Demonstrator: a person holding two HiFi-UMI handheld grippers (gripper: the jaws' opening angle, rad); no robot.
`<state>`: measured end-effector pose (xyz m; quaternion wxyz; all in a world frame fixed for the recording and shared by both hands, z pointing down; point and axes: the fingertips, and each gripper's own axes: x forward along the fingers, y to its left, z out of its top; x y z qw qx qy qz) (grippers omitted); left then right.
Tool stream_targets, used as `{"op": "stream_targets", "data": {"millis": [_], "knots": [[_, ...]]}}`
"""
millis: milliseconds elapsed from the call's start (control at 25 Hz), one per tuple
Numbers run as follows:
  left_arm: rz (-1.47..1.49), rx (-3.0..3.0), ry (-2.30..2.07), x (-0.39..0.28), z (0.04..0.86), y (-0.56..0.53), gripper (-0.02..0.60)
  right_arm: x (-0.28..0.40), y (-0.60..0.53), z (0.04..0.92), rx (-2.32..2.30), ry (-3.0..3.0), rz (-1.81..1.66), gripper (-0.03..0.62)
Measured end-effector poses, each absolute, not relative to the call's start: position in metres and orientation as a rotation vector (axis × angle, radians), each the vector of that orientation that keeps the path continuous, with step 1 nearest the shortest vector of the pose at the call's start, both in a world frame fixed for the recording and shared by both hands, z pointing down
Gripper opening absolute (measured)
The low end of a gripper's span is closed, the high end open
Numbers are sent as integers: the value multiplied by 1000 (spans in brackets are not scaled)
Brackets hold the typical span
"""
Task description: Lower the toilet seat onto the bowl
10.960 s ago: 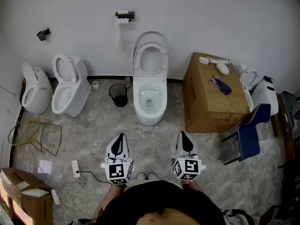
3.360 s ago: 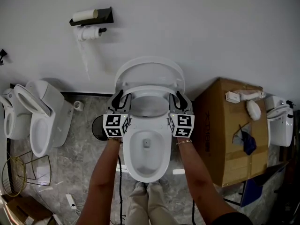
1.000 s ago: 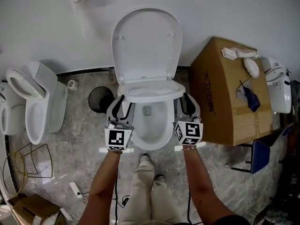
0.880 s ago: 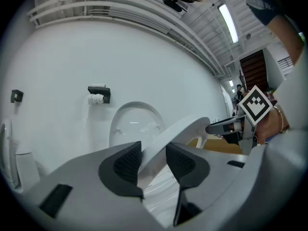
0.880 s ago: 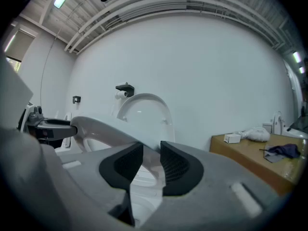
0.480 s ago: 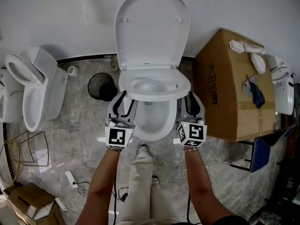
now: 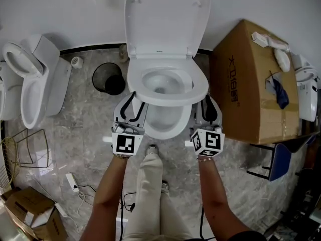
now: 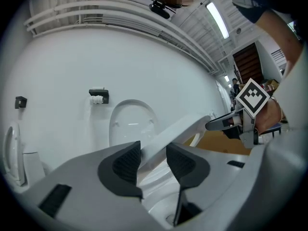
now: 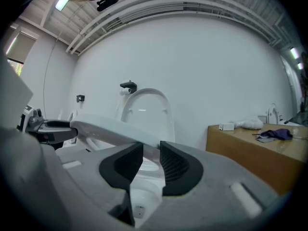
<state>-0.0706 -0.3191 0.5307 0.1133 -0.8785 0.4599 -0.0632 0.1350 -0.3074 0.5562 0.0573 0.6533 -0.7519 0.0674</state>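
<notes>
Seen from above, white lid [image 7: 165, 19] upright against the wall, seat [image 7: 168, 100] tilted partway down over the bowl [image 7: 168, 133], front edge clear of the rim, left gripper [image 8: 153, 153] clamped on seat's left edge, right gripper [image 9: 151, 153] clamped on its right edge

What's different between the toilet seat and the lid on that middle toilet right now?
The toilet seat is a ring with a hole; the lid is a solid panel. The seat slants low over the bowl, while the lid stands upright against the wall. The left gripper and right gripper each clamp a side of the seat; nothing touches the lid. Both are white and hinge at the toilet's back.
</notes>
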Motion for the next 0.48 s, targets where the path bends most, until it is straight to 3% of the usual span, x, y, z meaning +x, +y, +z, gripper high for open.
{"op": "stream_targets", "data": {"millis": [480], "knots": [[-271, -2509, 1292, -71, 562, -290, 153, 135, -279, 585, 1997, -2299, 187, 109]]}}
